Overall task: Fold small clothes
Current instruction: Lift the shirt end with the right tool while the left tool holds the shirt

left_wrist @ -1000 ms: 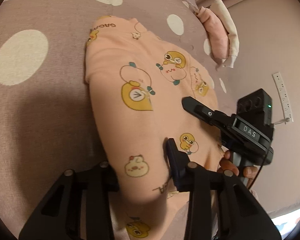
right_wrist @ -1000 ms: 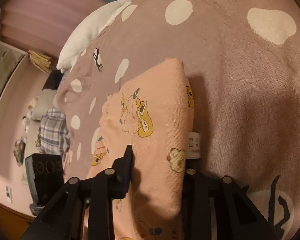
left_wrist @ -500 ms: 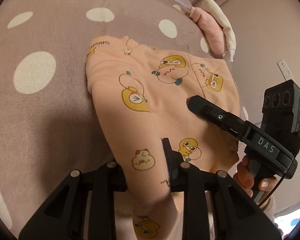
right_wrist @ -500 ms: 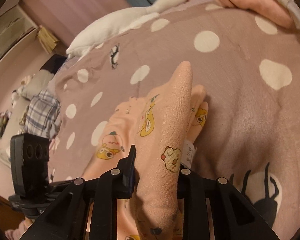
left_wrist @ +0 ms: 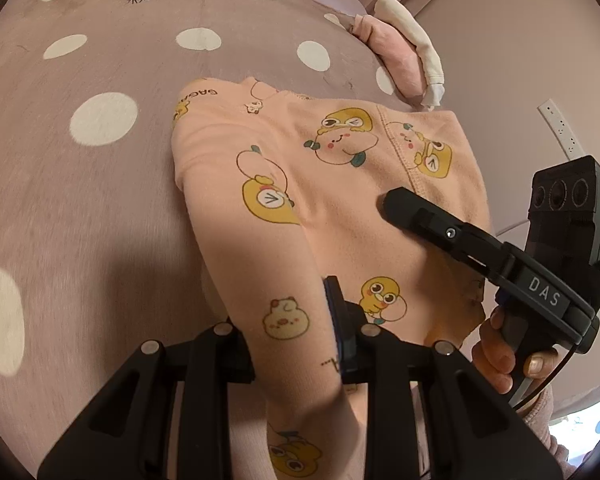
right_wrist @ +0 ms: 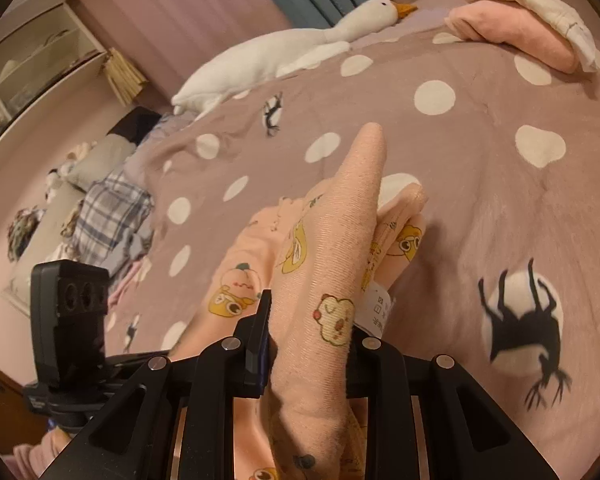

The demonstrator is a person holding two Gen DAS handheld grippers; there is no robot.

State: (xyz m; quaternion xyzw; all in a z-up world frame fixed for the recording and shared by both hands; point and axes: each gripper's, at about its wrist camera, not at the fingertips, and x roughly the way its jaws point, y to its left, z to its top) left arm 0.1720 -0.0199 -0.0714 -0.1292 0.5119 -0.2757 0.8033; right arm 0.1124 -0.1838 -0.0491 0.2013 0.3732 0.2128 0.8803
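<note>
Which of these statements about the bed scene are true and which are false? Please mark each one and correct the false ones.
1. Both grippers pinch the peach garment. True: the left gripper and the right gripper each have its cloth between the fingers.
2. The bedspread is plain blue. False: it is mauve with white dots.
3. A white goose plush lies at the far side of the bed. True.
4. The folded pink and white clothes lie on top of the peach garment. False: they lie apart from it, farther back on the bedspread.
5. The garment is printed with yellow cartoon figures. True.
</note>
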